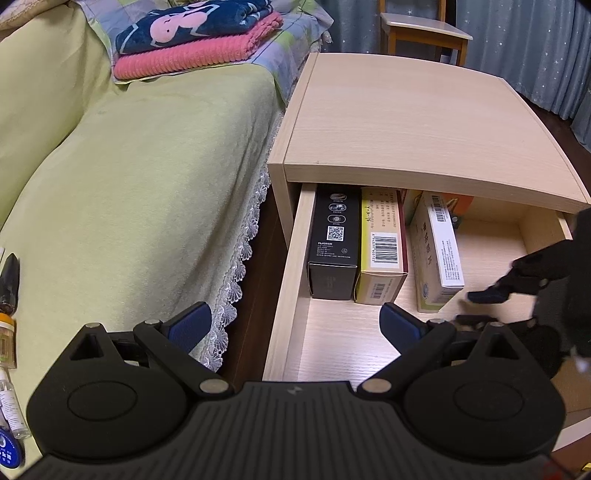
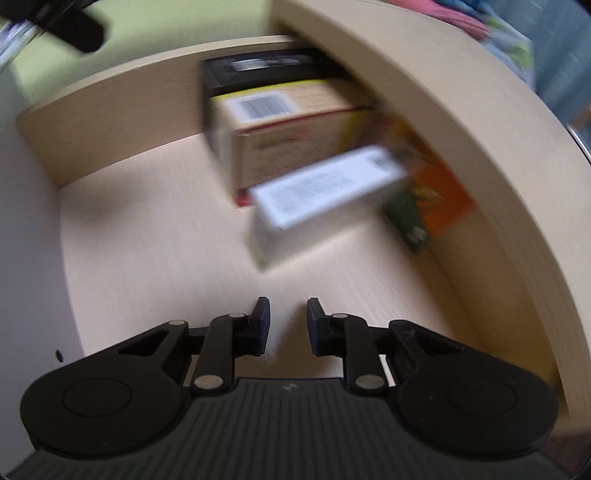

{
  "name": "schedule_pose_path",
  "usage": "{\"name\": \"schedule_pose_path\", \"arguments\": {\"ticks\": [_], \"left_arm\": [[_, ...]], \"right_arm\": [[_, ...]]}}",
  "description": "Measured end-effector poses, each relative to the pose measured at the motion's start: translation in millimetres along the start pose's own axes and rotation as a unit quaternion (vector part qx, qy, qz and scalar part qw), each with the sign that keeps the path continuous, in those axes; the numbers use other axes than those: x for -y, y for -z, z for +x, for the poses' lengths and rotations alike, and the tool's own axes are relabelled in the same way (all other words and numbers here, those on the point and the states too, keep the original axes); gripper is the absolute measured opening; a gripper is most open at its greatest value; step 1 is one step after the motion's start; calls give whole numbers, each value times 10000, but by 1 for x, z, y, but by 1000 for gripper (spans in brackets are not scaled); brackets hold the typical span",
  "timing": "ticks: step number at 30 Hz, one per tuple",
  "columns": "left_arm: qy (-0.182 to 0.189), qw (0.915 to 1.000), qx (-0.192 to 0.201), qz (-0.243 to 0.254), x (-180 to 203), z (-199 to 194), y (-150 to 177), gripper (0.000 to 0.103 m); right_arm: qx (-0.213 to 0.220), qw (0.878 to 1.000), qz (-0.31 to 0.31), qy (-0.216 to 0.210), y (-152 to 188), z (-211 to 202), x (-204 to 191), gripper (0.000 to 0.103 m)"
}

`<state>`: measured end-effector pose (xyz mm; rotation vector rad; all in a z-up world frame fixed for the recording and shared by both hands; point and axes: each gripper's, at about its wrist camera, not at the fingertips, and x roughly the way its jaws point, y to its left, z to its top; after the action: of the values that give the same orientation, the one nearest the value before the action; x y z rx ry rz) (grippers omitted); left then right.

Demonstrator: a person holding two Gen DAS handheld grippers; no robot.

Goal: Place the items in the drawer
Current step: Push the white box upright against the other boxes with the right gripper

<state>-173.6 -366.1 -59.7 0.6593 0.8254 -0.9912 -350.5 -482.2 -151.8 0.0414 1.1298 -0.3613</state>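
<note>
**Drawer open, three boxes stowed, both grippers empty**

From my left wrist camera I look down on the pulled-out drawer (image 1: 491, 236) of a light wood nightstand (image 1: 413, 122). Along its left wall stands a black box (image 1: 334, 243), touching a yellow box with a barcode (image 1: 384, 247) on its right. Just beside that, a white box (image 1: 439, 247) leans tilted rather than standing square. Behind the white box I can make out an orange packet (image 2: 443, 195), partly hidden (the right wrist view is motion-blurred, so I will not read its print).

My left gripper (image 1: 295, 325) hangs over the drawer's front left corner with its blue-padded fingers (image 1: 188, 325) spread wide and nothing between them. My right gripper (image 2: 288, 325) is inside the drawer over bare floor; its fingers stand a small gap apart, released, gripping nothing. It sits near the white box but clear of it. From the left view its dark fingertips (image 1: 487, 295) show at the drawer's right side.

To the left of the nightstand lies a bed with a pale green cover (image 1: 129, 184), lace-edged. Folded blankets (image 1: 195, 37) rest at its far end. A few small bottles (image 1: 7, 339) lie on the cover at the picture's left edge. A wooden chair (image 1: 424, 33) stands behind the nightstand before grey curtains (image 1: 535, 48).
</note>
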Motion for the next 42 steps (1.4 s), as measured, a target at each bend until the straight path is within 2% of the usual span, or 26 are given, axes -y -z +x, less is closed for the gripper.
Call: {"name": "schedule_pose_path", "arguments": {"ticks": [3,6,9,13,20,24,28,42], "left_arm": [[31,10000,-16,22,3,2,0,98],[56,10000,-20,80,7,3,-1,98],[77,9999,-23,105,6,4,-1,98],[110,9999,-55,72,1,7,-1,98],[181,9997,-98,104,0,8,0,98],[234,9995,-118,162,4,10,1,98],[261,9994,-126,204,7,11,1,98],[187,9996,-151,160,1,10,1,98]], "right_arm": [[127,9952,943,236,4,-6,29,18],[333,9814,1859,356,3,-5,52,15],[537,9643,2581,271,3,-2,64,14],[597,9466,3167,-119,0,11,70,14],[548,9371,3431,-331,-8,29,68,14],[578,9407,3332,-274,-15,40,61,14],[585,9463,3180,-41,-21,51,57,14],[840,9606,2649,4,-43,61,62,14]]}}
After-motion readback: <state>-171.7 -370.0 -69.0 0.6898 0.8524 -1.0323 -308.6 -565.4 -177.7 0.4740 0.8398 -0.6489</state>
